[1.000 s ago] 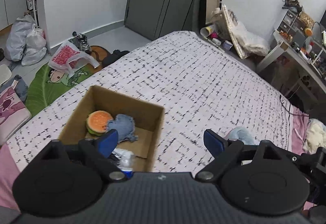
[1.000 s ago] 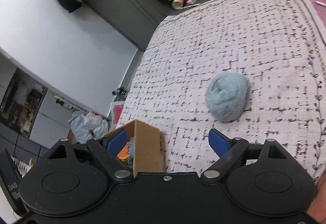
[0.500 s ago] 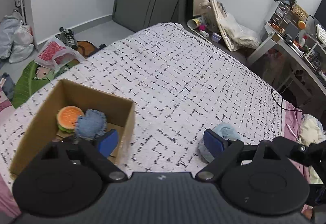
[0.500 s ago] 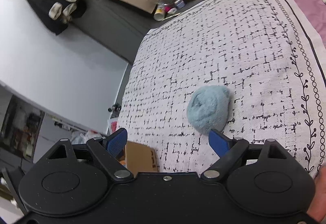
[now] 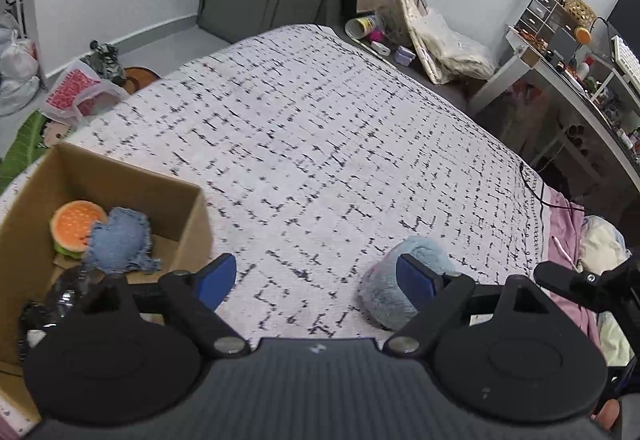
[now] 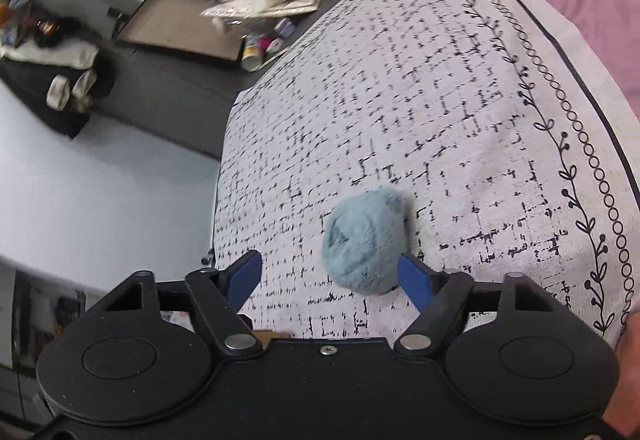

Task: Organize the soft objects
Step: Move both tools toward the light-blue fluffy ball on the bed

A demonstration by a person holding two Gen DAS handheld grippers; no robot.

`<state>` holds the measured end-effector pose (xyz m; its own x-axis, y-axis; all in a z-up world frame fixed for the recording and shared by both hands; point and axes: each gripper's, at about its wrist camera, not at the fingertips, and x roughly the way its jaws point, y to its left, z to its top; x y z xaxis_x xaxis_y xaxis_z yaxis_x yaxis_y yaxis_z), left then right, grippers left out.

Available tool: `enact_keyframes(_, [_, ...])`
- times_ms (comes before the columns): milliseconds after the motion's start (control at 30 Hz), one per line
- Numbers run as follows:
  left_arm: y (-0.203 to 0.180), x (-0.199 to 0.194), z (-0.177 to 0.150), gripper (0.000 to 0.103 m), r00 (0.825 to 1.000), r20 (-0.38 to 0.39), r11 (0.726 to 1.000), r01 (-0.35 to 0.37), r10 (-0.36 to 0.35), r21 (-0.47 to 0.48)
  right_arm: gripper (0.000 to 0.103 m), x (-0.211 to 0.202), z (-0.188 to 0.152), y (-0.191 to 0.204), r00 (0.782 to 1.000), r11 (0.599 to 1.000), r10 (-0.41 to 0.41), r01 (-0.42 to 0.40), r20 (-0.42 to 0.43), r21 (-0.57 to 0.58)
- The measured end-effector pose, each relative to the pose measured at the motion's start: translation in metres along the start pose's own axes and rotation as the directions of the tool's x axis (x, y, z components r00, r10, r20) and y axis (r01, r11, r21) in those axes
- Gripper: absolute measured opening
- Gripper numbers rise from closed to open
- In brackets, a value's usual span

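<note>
Okay — your right gripper [image 6: 328,272] wide around the plush [image 6: 366,240], lower centre; left gripper [image 5: 316,272] wide, empty — box [image 5: 192,216] lower left.

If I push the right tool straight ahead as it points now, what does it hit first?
Most likely the blue plush ball. It lies on the bedspread just ahead of the open right tool, off-centre toward the right finger. Depth is unclear.

The left tongs [image 5: 316,278] hide part of the blue plush ball [image 5: 384,294] — the cardboard box [image 5: 192,224] is cut off at the left edge.
</note>
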<state>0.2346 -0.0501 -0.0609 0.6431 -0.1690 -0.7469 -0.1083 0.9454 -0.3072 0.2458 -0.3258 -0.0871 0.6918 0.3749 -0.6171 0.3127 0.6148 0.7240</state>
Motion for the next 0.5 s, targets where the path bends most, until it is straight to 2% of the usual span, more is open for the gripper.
enact_keyframes(33, [-0.002, 0.004, 0.000, 0.086, 1.000, -0.005, 1.000, 0.010, -0.010, -0.003, 0.061, 0.002, 0.001, -0.003, 1.000, 1.000, -0.002, 0.002, 0.004, 0.014])
enact_keyframes(133, [-0.007, 0.014, 0.002, 0.080, 0.999, -0.013, 1.000, 0.029, -0.029, -0.001, 0.051, 0.008, 0.003, -0.008, 1.000, 0.999, -0.016, 0.016, 0.012, 0.037])
enact_keyframes(500, [-0.023, 0.061, 0.007, 0.050, 0.989, -0.096, 0.993, 0.112, -0.115, -0.030, 0.040, 0.044, 0.003, -0.012, 1.000, 0.997, -0.016, 0.017, -0.014, 0.072])
